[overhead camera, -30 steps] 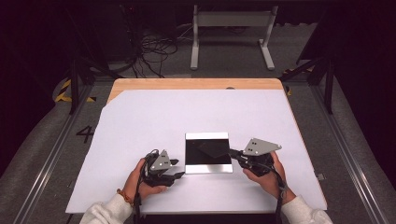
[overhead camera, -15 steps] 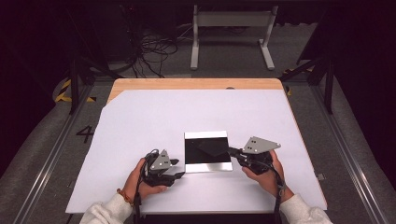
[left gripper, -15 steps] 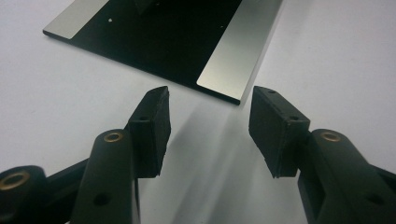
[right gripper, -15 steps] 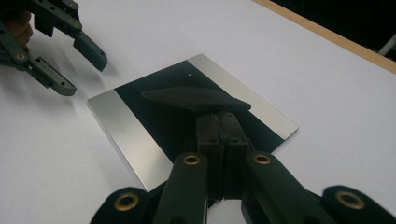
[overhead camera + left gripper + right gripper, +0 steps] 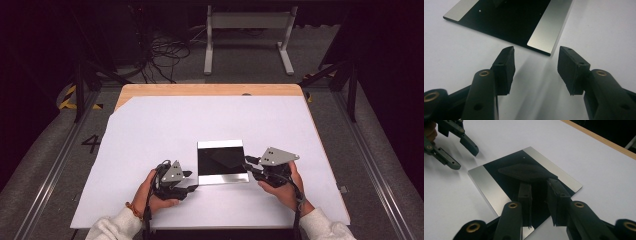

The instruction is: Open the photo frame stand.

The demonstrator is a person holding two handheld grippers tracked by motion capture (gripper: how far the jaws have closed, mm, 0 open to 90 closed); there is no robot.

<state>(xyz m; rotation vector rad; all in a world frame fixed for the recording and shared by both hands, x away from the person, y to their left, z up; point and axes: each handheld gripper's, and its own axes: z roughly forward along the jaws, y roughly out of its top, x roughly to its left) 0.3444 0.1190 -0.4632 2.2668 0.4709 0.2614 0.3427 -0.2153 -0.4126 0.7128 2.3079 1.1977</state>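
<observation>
Two hand-held black two-jaw grippers flank one thing: a flat, nearly square plate with a glossy black middle and a silver strip along its far and near sides. It lies flat on the white sheet that covers the desk, close to the front edge and a little right of the middle.

At the left, the left gripper sits just beside the plate's near left corner, apart from it. In the left gripper view its jaws stand about half apart with only white sheet between them. The silver corner lies straight ahead, so the plate is forward and to the right of this gripper.

At the right, the right gripper meets the plate's right side near the front corner. The right gripper view shows its jaws standing over the plate's edge, a narrow gap between them. They have just been opening, and I judge the pads no longer press on the plate.

This hand is the nearer one. Any new grip probably turns on that right edge, since the plate lies low and flush on the sheet.

Nothing else lies on the desk. The cables and the white metal frame lie beyond its far edge.
</observation>
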